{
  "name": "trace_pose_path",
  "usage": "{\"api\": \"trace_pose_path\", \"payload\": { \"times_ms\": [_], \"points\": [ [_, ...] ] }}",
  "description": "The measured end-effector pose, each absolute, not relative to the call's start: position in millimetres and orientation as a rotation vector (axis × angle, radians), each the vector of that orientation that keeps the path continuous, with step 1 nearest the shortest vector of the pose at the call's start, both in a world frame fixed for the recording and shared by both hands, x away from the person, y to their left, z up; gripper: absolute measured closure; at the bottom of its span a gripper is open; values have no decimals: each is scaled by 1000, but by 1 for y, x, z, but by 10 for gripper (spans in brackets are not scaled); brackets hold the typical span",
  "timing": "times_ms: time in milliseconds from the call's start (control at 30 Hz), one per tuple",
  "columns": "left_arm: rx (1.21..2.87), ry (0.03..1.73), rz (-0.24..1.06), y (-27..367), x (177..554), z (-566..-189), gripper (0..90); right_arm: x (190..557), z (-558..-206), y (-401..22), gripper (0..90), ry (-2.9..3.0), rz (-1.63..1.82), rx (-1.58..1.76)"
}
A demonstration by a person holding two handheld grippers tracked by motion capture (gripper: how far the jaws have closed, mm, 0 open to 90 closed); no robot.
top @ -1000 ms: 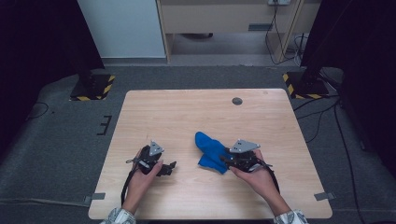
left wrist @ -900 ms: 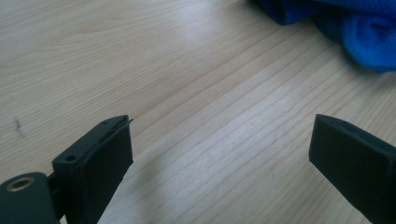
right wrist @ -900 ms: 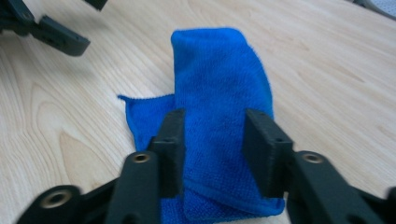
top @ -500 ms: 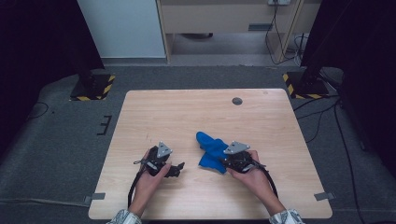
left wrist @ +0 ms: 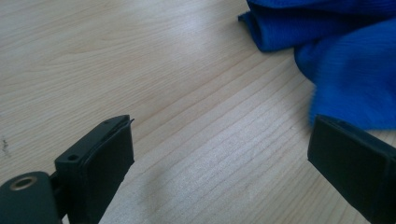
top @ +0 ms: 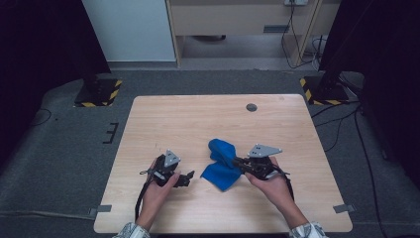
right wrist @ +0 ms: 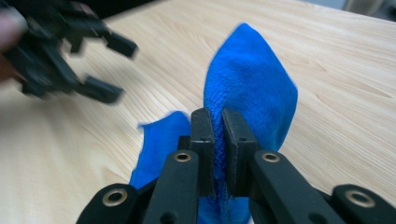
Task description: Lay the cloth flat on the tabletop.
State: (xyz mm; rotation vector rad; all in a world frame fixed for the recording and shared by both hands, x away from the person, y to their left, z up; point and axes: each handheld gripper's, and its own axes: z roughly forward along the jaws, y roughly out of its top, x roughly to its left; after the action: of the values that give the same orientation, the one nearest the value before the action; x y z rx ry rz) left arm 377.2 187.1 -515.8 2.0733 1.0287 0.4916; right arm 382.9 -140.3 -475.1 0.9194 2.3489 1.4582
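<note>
A blue cloth [top: 221, 162] lies crumpled near the middle of the wooden table [top: 198, 119]. My right gripper [top: 236, 161] has just been closing and is now shut on a raised fold of the cloth [right wrist: 247, 88], which stands up between the two black pads in the right gripper view. My left gripper [top: 191, 177] rests low on the table to the cloth's left, open, with bare wood between its pads [left wrist: 105, 158]. The edge of the cloth [left wrist: 336, 56] lies just beyond its right jaw. The left gripper [right wrist: 98, 65] also appears blurred in the right gripper view.
A small dark round disc [top: 251, 107] sits near the table's far edge. Grey carpet surrounds the table, with yellow-black striped stand bases [top: 99, 92] at the back left and back right. Cables [top: 341, 124] trail on the floor to the right.
My right gripper has closed on the cloth and pulled a fold of it up. My left hand has shifted right, toward the cloth.
</note>
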Motion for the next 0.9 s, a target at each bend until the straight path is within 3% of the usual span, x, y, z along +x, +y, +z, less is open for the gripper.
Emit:
{"api": "trace_pose_path", "payload": {
  "times_ms": [133, 167, 533, 667, 767, 900],
  "points": [
    [2066, 1033, 490, 187, 378, -515, 62, 391, -478, -155, 737, 2293, 1351, 1012],
    [2059, 1034, 488, 187, 379, -514, 62, 397, -486, -160, 648, 2285, 1277, 1058],
    [2042, 1022, 508, 184, 378, -511, 81, 412, -503, -163, 495, 2283, 1128, 1110],
    [2043, 1032, 522, 184, 378, -511, 94, 403, -485, -159, 480, 2237, 1175, 1053],
    [2032, 1037, 536, 185, 377, -509, 103, 397, -474, -141, 590, 2268, 1191, 966],
    [2017, 1048, 535, 188, 377, -509, 108, 401, -481, -124, 594, 2330, 1150, 956]
  ]
}}
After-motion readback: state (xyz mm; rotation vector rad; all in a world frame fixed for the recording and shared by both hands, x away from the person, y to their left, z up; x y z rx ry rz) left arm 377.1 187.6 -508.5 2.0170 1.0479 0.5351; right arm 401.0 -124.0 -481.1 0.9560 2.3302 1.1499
